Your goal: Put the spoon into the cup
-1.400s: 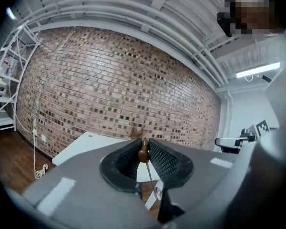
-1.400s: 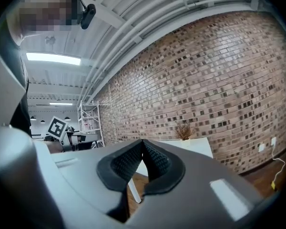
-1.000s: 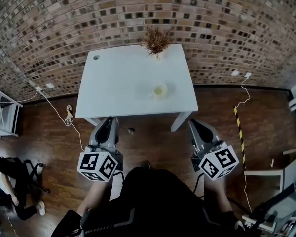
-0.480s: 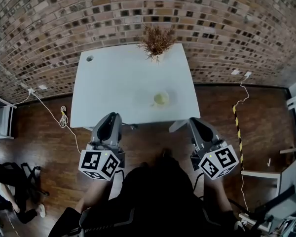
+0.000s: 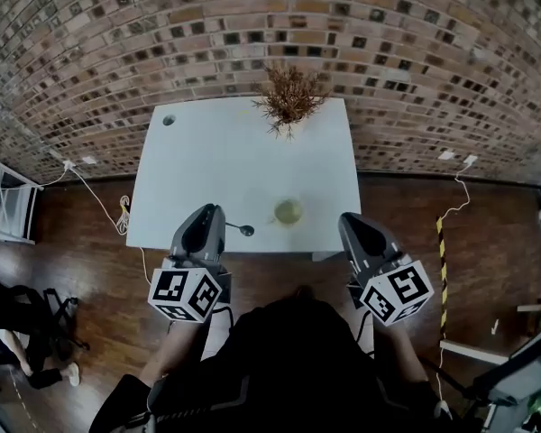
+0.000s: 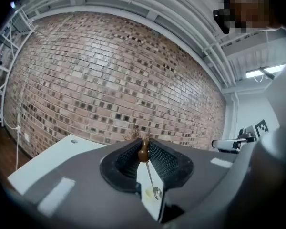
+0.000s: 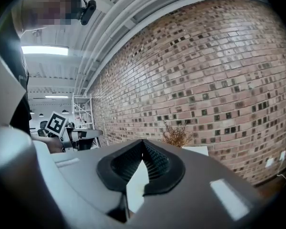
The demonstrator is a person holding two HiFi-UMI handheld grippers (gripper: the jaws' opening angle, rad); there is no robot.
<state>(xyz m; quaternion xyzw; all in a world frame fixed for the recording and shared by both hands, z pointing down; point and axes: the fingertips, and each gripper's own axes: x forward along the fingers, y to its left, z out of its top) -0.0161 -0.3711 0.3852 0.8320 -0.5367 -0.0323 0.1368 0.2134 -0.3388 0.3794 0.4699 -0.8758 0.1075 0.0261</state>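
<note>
Closing in on the table [image 5: 189, 170] over the last second, so its near edge now sits right under both grippers and the cup looks within reach. Left gripper [image 5: 207, 213] clamped on the spoon [image 5: 238, 229] by its brown handle, bowl over the table, just left of the cup [image 5: 288, 211], not touching. Plant [image 5: 290, 99] well behind — no obstacle. Right gripper [image 5: 350, 222] pinched together, empty.

the person wears a dark top [image 5: 284, 359], probably black with thin pale seam lines. left gripper [image 5: 209, 213] and right gripper [image 5: 349, 221] are grey, with black ribbed linings and white cubes [image 5: 185, 294] bearing black square markers.
</note>
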